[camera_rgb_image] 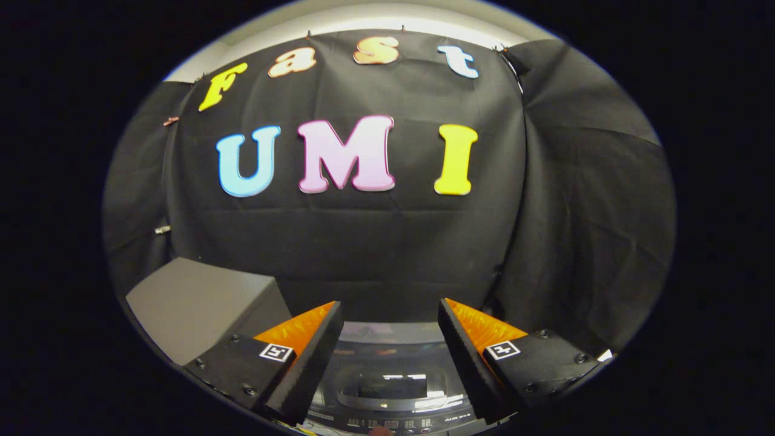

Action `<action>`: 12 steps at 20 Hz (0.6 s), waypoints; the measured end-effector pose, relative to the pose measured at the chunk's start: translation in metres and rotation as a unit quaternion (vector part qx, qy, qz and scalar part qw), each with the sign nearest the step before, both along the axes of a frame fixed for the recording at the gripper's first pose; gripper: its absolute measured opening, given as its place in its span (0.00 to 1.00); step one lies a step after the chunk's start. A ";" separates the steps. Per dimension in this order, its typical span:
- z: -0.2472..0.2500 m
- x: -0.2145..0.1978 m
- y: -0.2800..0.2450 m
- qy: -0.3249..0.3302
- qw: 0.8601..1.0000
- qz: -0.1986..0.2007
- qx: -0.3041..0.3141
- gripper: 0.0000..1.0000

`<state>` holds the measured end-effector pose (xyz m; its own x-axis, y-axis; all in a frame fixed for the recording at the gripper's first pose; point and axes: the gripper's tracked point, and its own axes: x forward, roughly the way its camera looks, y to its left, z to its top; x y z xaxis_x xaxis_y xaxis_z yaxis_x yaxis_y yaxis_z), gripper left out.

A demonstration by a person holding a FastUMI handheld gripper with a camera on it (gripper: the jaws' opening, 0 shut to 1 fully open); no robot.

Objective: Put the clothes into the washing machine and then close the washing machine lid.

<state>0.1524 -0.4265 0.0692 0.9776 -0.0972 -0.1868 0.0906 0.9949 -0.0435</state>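
My gripper (pixel 390 312) stands open, its two fingers spread wide with nothing between them. Below and between the fingers lies the top of the washing machine (pixel 387 387). Its glossy dark lid lies flat and shut, reflecting the lights, and a control panel (pixel 390 424) with small buttons runs along its near edge. The gripper hovers above the lid without touching it. No clothes are in sight.
A grey box-like block (pixel 200 306) stands to the left of the machine, beside my left finger. The black cloth wall of the booth rises close behind the machine and wraps around on the right.
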 end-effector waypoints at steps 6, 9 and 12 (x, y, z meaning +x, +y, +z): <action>0.079 -0.028 0.036 -0.105 0.994 0.034 0.007 0.99; 0.106 -0.048 0.041 -0.139 0.989 0.048 0.011 0.99; 0.113 -0.056 0.042 -0.144 0.989 0.044 0.010 0.99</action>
